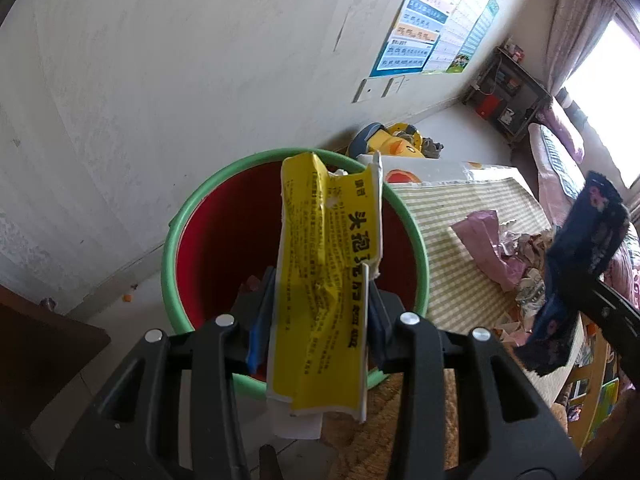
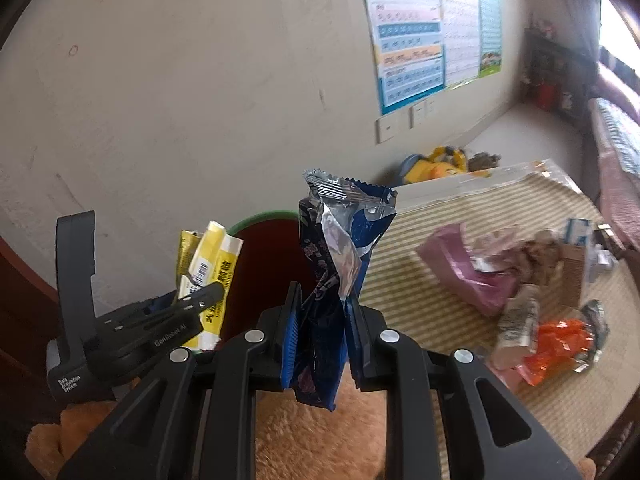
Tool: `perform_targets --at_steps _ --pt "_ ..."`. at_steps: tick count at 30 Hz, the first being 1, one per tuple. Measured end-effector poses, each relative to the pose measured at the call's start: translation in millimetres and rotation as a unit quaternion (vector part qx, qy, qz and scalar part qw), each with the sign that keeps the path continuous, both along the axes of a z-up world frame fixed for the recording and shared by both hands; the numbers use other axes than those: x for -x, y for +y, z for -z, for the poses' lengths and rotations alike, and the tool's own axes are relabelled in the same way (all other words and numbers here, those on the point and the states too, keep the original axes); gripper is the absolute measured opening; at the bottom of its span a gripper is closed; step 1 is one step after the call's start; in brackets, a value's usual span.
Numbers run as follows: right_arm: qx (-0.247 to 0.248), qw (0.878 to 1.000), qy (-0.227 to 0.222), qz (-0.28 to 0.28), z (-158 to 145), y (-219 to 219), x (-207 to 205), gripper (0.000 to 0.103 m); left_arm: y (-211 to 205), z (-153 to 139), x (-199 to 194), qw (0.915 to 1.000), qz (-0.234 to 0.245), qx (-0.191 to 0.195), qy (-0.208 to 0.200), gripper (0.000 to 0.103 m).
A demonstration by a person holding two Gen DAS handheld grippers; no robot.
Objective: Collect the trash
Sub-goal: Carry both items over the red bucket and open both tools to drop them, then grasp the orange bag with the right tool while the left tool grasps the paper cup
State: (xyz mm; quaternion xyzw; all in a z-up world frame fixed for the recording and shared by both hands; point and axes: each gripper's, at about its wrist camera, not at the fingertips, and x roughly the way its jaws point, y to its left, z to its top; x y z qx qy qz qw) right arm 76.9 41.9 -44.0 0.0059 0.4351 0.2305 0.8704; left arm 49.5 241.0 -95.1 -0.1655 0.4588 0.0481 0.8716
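Left wrist view: my left tongs [image 1: 320, 312] are clamping the yellow box [image 1: 324, 280] over the bin [image 1: 176, 240]; right tongs [image 2: 320, 316] are clamping the blue wrapper [image 2: 332, 264]; I'm centring both before letting go.

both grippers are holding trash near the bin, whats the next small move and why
Probably open the left hand-held gripper and let go. Its flattened yellow box already hangs over the open mouth of the red bin, so it should fall inside. The right hand-held gripper holds its blue wrapper beside the bin, so it would need to move across first.
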Motion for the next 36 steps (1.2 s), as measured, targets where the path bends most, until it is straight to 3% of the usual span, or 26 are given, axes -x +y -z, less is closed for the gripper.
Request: perform_targets --at_steps 8,11,13,14,17,23,30,36 --pt "-0.016 0.998 0.044 -0.043 26 33 -29 0.023 20 11 -6 0.9997 -0.022 0.001 0.015 0.040" --pt "-0.028 0.996 0.063 -0.051 35 41 -41 0.030 27 14 -7 0.9994 -0.031 0.005 0.015 0.048" --pt "-0.037 0.996 0.071 -0.050 38 43 -46 0.036 31 14 -6 0.9991 -0.040 0.008 0.011 0.064" --pt "-0.039 0.995 0.073 -0.048 40 44 -47 0.042 33 13 -4 0.9988 -0.048 0.009 0.006 0.067" --pt "-0.047 0.995 0.080 -0.040 43 42 -49 0.051 35 13 0 0.9985 -0.053 0.012 0.006 0.070" --pt "-0.059 0.995 0.081 -0.022 36 26 -43 0.051 27 7 1 0.9989 -0.047 0.001 0.005 0.072" --pt "-0.063 0.994 0.077 0.035 25 -35 -18 0.063 5 -2 0 0.9998 -0.021 0.001 -0.004 0.075" --pt "-0.041 0.985 0.073 0.148 30 -130 -2 0.066 -33 -10 -5 0.9997 0.025 -0.002 -0.007 0.075"
